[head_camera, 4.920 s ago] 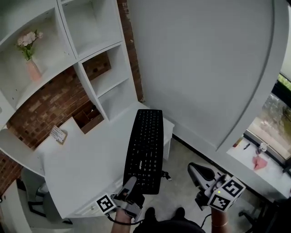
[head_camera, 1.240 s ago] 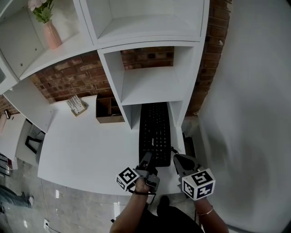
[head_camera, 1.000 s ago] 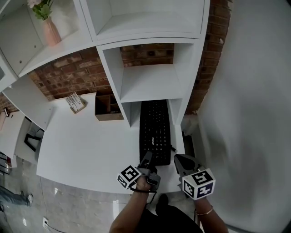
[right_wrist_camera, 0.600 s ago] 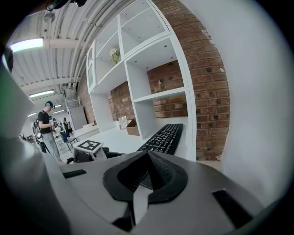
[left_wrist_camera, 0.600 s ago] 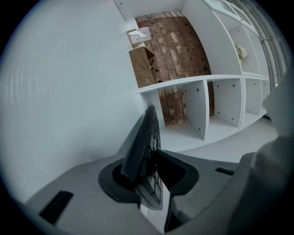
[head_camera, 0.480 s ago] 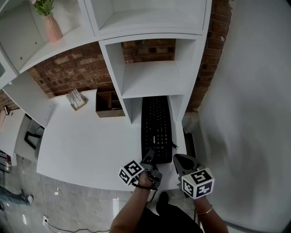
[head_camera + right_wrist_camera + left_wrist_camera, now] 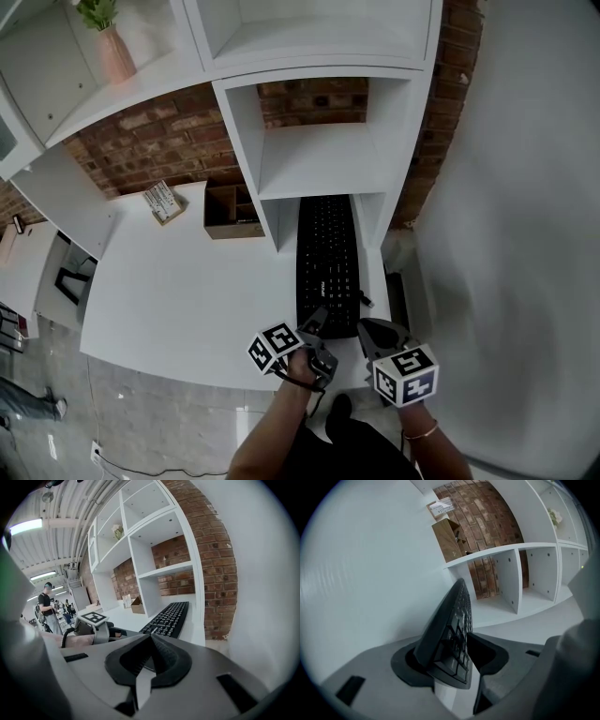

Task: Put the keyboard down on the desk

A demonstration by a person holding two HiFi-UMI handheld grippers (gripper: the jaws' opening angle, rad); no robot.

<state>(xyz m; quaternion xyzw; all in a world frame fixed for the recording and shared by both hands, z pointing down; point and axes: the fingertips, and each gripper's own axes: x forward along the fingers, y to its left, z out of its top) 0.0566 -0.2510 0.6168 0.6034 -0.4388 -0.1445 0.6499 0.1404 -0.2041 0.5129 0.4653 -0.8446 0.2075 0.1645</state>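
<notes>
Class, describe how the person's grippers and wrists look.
The left gripper and the right gripper are grey with dark rounded jaw pads; each carries a white cube with black square markers. A thin bracelet circles the right wrist. The left jaws are opening, keyboard between them.

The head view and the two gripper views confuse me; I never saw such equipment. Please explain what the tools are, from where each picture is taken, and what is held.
No robot here: a person holds a two-jaw tool in each hand. The head view looks down from a camera on the person's head; each gripper view looks along one tool's own jaws. A black keyboard lies on the white desk, its far end under the shelf unit. The left gripper has the keyboard's near edge between its jaws, which are opening, so it seems to be letting go. The right gripper is shut and empty, beside the keyboard. A brown box stands further left.
</notes>
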